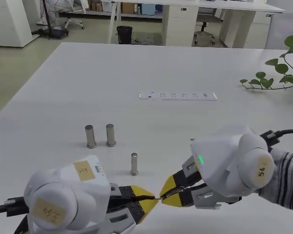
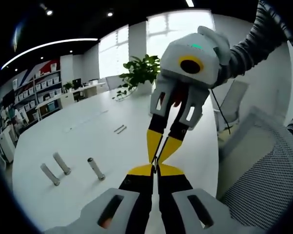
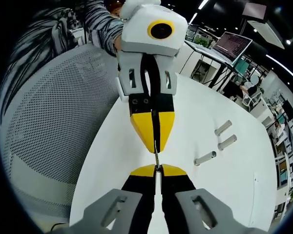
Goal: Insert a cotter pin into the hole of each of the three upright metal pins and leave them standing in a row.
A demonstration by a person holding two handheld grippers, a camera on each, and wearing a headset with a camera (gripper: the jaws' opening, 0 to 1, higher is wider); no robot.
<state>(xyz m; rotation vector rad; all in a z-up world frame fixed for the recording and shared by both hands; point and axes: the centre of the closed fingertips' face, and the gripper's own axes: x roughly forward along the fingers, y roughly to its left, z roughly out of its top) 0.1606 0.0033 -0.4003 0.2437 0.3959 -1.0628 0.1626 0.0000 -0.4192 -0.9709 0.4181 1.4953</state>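
1. Left gripper (image 1: 149,202): the jaws are closed on one end of the cotter pin. The body is held low over the near edge of the worktop (image 1: 185,136), roughly level, with its nose pointing right at the other gripper.
2. Metal pins: the left metal pin (image 1: 90,136) and the middle metal pin (image 1: 110,135) stand side by side, well ahead of the left gripper's tips. The nearest metal pin (image 1: 134,164) stands apart from that pair, just ahead of the spot where the two sets of tips meet. All three are upright, and their cross-holes are too small to make out. They are probably rigid and solid but narrow-based, so a sideways push during insertion could topple one.
3. Cotter pin (image 1: 158,198): a thin wire bridges the short gap between the two grippers, clear of the worktop. It looks light, springy and smooth, so it is likely to swivel or slip in a loose pinch. The better hold is probably close to its head, which leaves the legs free to enter a hole. Which end is the head cannot be told.
4. Right gripper (image 1: 165,194): the jaws are closed on the other end of the cotter pin. Its nose points left and slightly down, and a striped sleeve (image 1: 288,175) lies behind the body. In both gripper views the two grippers meet tip to tip, almost on one axis.
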